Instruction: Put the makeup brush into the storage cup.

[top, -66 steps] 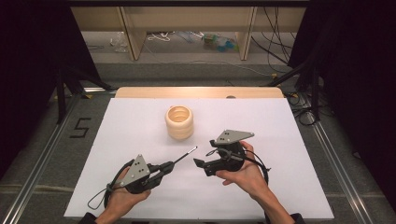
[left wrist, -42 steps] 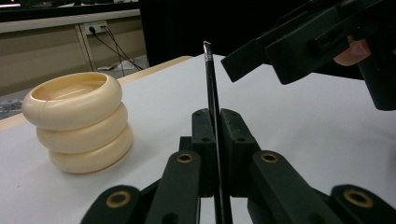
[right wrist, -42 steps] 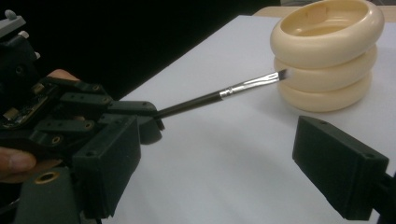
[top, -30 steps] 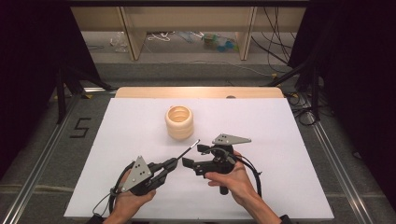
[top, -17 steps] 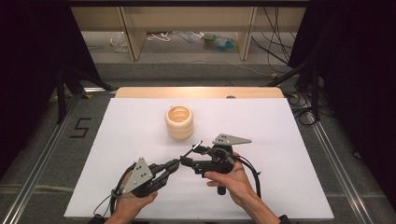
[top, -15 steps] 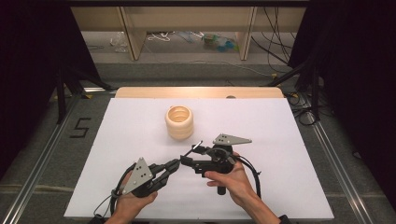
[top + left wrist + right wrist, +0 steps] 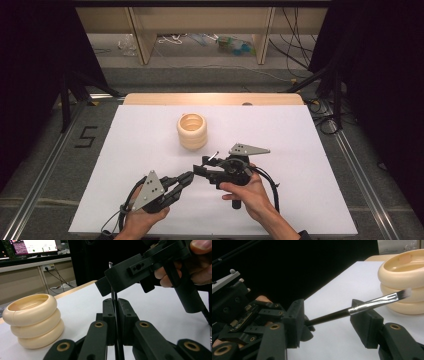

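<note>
My left gripper [image 7: 188, 178] is shut on the black handle of a thin paintbrush [image 7: 214, 155]. The brush slants up and away to a silver ferrule and white bristles [image 7: 406, 292]. My right gripper [image 7: 202, 168] straddles the brush [image 7: 372, 302] from the right. Its jaws have just been closing, with the handle between them, and a gap shows on each side, so the pads do not press. In the left gripper view the handle [image 7: 113, 296] rises from the pinched jaws past the right gripper's jaw. A cream cup [image 7: 192, 131] of three stacked rings stands farther back.
A white sheet [image 7: 310, 150] covers the table, with a wooden edge [image 7: 210, 98] at the back. Black curtains flank both sides. Beyond the table stand shelf legs and loose cables on the floor. A "5" mark [image 7: 86, 136] lies on the floor at left.
The right gripper came in from the right to the brush the left gripper holds up, and its jaws have narrowed around the handle. The left hand has stayed put.
</note>
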Demonstrator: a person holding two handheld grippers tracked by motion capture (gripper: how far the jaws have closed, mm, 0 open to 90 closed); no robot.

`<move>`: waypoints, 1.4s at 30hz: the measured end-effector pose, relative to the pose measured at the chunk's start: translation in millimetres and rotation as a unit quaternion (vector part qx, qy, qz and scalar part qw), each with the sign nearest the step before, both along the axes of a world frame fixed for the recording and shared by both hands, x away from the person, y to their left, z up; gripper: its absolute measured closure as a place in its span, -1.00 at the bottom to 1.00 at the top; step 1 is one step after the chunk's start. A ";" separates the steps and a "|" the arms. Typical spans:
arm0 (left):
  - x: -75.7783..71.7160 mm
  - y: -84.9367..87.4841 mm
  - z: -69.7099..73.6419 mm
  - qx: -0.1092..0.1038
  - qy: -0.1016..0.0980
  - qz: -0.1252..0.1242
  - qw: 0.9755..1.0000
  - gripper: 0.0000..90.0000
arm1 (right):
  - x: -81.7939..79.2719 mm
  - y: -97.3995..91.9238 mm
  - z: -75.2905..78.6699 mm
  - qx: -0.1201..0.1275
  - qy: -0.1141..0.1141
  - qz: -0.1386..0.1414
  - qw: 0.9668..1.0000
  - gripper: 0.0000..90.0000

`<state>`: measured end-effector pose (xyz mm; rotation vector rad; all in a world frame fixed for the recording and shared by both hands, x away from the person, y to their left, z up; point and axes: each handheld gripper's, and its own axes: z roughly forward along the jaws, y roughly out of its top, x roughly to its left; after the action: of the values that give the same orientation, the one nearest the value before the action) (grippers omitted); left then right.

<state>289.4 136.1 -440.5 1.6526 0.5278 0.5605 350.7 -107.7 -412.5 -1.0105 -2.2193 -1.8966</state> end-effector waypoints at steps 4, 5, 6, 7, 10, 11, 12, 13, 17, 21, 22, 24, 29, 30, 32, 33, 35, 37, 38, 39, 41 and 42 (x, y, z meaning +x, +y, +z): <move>-0.4 0.0 0.3 0.000 -0.001 0.000 1.000 0.88 | -0.4 0.0 0.3 0.001 -0.001 0.001 1.000 0.12; -0.4 -0.1 0.3 0.000 -0.001 0.000 1.000 0.88 | -0.3 -0.3 0.3 0.002 0.000 0.003 1.000 0.14; -0.4 -0.2 0.2 0.000 -0.001 0.000 1.000 0.88 | -1.1 -0.2 0.7 0.002 0.009 0.003 1.000 0.15; -0.4 -0.3 0.1 0.000 -0.001 -0.001 1.000 0.88 | -1.1 -0.3 0.8 0.003 0.010 0.003 1.000 0.17; -0.5 -0.3 0.2 0.001 -0.002 -0.001 1.000 0.88 | -1.1 -0.1 0.7 0.008 0.009 0.004 1.000 0.23; -0.5 -0.3 0.2 0.001 -0.002 -0.002 1.000 0.88 | -1.0 -0.4 0.8 0.007 0.009 0.004 1.000 0.24; -0.6 -0.4 0.0 0.000 -0.001 -0.002 1.000 0.88 | 0.0 -0.7 0.3 0.008 -0.003 0.003 1.000 0.27; -0.5 -0.4 0.0 0.001 -0.002 -0.003 1.000 0.88 | -0.4 -0.9 0.7 0.009 -0.001 0.003 1.000 0.29; -0.2 -0.6 -0.6 0.006 0.000 -0.007 1.000 0.88 | -0.3 -1.6 1.4 0.018 0.000 0.010 1.000 0.42; -0.1 -1.5 -1.5 0.005 0.003 -0.009 1.000 0.88 | -1.5 -2.0 2.9 0.030 0.002 0.021 0.999 0.58; 0.0 -1.5 -1.5 0.006 0.003 -0.010 1.000 0.88 | -1.8 -2.3 3.7 0.035 -0.006 0.022 0.999 0.62; 0.2 -1.7 -2.2 0.009 0.004 -0.013 1.000 0.88 | -3.7 -2.0 5.6 0.044 0.008 0.030 0.999 0.71; 3.0 -1.5 -4.4 0.015 0.011 -0.020 1.000 0.83 | -5.4 -0.4 7.5 0.063 -0.010 0.054 0.996 0.89; 3.3 -2.0 -5.0 0.012 0.011 -0.018 1.000 0.82 | -6.9 0.7 8.7 0.059 -0.011 0.058 0.997 0.89; 4.2 -1.7 -5.4 0.012 0.013 -0.022 1.000 0.70 | -8.8 2.2 10.2 0.052 -0.009 0.067 0.996 0.90; 4.4 -1.4 -5.4 0.017 0.010 -0.021 1.000 0.63 | -9.0 2.9 10.5 0.051 -0.015 0.068 0.996 0.90; 5.1 -0.9 -5.1 0.019 0.013 -0.021 1.000 0.46 | -10.0 3.4 12.3 0.040 -0.026 0.068 0.997 0.90; 5.8 -0.3 -5.4 0.019 0.018 -0.023 0.999 0.35 | -10.5 2.4 14.7 0.033 -0.033 0.069 0.997 0.90; 6.0 -0.1 -5.4 0.022 0.021 -0.021 0.999 0.31 | -10.5 1.9 15.9 0.028 -0.038 0.066 0.997 0.90; 6.9 -0.1 -5.7 0.023 0.027 -0.022 0.999 0.25 | -10.2 1.5 16.8 0.026 -0.046 0.066 0.996 0.90; 7.7 -0.7 -6.9 0.028 0.036 -0.021 0.999 0.15 | -10.9 0.3 18.9 0.016 -0.053 0.063 0.996 0.90; 7.8 -1.2 -7.6 0.030 0.041 -0.021 0.998 0.12 | -10.4 0.4 19.1 0.015 -0.059 0.062 0.996 0.90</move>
<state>297.2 134.9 -448.1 1.7454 0.5391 0.4836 340.3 -107.3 -393.4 -0.7555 -2.2482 -1.9760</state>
